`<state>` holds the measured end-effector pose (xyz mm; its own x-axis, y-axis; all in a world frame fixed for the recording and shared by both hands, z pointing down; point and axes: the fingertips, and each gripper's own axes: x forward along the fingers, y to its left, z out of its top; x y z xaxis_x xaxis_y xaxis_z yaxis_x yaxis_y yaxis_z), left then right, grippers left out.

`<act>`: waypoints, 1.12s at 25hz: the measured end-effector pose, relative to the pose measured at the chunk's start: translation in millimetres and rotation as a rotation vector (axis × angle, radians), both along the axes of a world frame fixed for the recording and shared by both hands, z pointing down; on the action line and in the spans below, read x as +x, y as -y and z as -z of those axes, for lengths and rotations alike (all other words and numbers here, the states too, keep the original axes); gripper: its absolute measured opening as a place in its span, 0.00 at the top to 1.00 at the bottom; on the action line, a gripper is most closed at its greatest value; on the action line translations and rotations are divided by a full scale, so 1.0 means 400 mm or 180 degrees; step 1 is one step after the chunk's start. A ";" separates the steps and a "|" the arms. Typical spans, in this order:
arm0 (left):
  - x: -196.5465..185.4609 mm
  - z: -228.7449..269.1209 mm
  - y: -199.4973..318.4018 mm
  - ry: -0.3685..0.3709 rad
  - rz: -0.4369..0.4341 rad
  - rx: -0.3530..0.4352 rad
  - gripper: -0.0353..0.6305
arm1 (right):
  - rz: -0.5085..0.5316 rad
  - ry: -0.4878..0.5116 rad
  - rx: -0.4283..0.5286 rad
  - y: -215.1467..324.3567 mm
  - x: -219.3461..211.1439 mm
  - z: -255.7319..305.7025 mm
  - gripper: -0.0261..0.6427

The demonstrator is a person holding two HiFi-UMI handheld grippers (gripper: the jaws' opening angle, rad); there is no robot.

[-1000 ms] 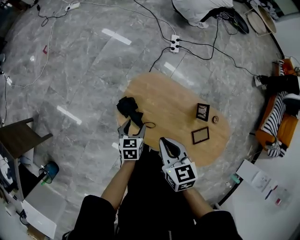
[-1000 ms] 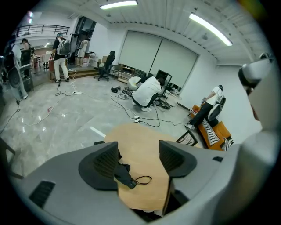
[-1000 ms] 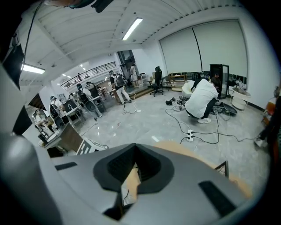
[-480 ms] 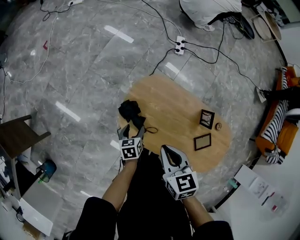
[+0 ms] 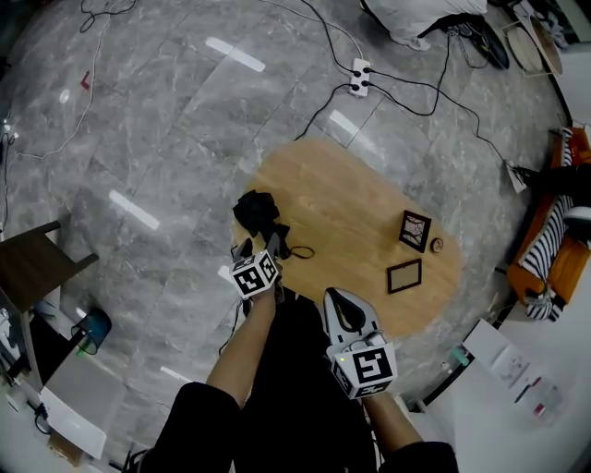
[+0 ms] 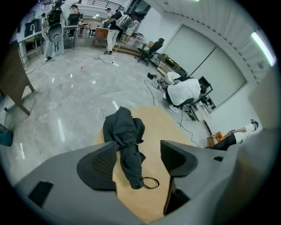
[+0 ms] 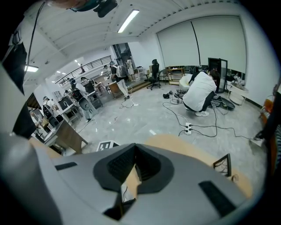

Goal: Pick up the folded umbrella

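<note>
The folded black umbrella [image 5: 257,214] lies at the left end of the oval wooden table [image 5: 351,199], its strap loop [image 5: 302,251] towards me. My left gripper [image 5: 260,244] hangs just over the handle end, pointing steeply down. In the left gripper view the umbrella [image 6: 127,143] runs up through the gap of the left gripper [image 6: 139,150]. Its jaws have just been opening and stand wide, and the pads [image 6: 99,163] do not press on the umbrella. My right gripper [image 5: 338,299] is shut and empty at the table's near edge, and its pads [image 7: 141,163] meet.
Two dark picture frames [image 5: 415,230] [image 5: 404,275] and a small round object [image 5: 436,245] sit on the table's right half. A power strip [image 5: 358,78] and cables cross the floor behind it. A crouched person [image 5: 420,17] is at the top and a brown stool [image 5: 37,263] at left.
My left gripper has come down towards the umbrella's handle end and rolled about its own axis. The right gripper has sunk slightly and stays shut.
</note>
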<state>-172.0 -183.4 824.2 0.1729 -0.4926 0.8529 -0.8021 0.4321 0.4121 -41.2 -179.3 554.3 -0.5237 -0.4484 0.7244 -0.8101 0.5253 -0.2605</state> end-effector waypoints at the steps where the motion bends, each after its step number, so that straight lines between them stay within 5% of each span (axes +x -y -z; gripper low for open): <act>1: 0.001 -0.010 0.002 0.0005 0.0017 -0.0018 0.49 | 0.0000 -0.0001 -0.0009 0.000 0.001 -0.005 0.94; 28: 0.036 -0.268 0.004 0.0074 0.0399 -0.0659 0.44 | -0.0244 -0.0150 -0.0329 0.007 0.092 -0.118 0.94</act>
